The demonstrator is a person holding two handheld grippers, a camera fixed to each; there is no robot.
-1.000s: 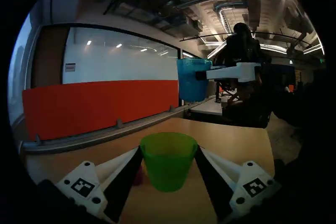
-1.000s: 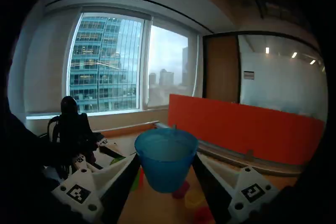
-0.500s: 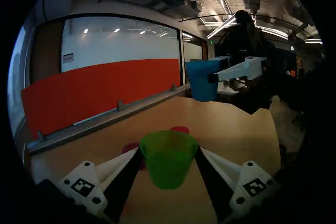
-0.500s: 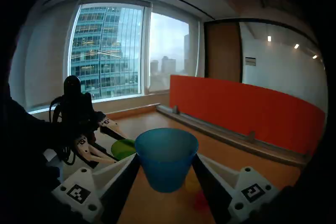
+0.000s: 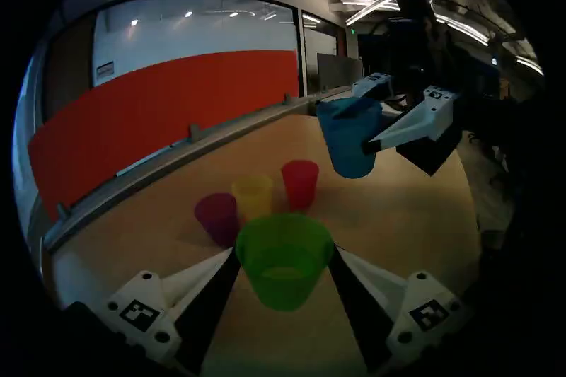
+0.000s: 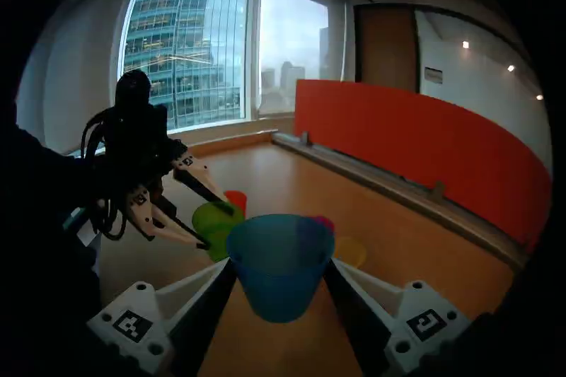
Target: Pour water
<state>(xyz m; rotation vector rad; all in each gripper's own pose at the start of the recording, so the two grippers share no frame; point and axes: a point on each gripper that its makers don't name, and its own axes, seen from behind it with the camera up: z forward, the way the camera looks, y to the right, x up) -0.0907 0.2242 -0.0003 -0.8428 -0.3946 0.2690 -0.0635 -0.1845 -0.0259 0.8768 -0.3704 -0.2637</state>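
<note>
My left gripper [image 5: 283, 253] is shut on a translucent green cup [image 5: 283, 271], held upright above the wooden table [image 5: 396, 214]. Beyond it on the right, the right gripper [image 5: 359, 122] holds a blue cup [image 5: 347, 138] in the air, slightly tilted. In the right gripper view the blue cup [image 6: 280, 267] sits upright between my right gripper's [image 6: 280, 264] fingers. The left gripper [image 6: 214, 221] with the green cup [image 6: 211, 223] hangs just beyond, to the left, held by a dark-sleeved hand. I cannot tell whether either cup holds water.
Three small cups stand on the table between the grippers: red [image 5: 300, 182], yellow [image 5: 253, 195] and purple [image 5: 218, 216]. An orange partition [image 5: 163, 105] on a metal rail runs along the table's far side. Large windows [image 6: 191, 51] lie behind the left gripper.
Both grippers have tipped down and dropped toward the table, bringing the three small cups into view. The blue cup has moved nearer to the green cup. Both grips are unchanged.
</note>
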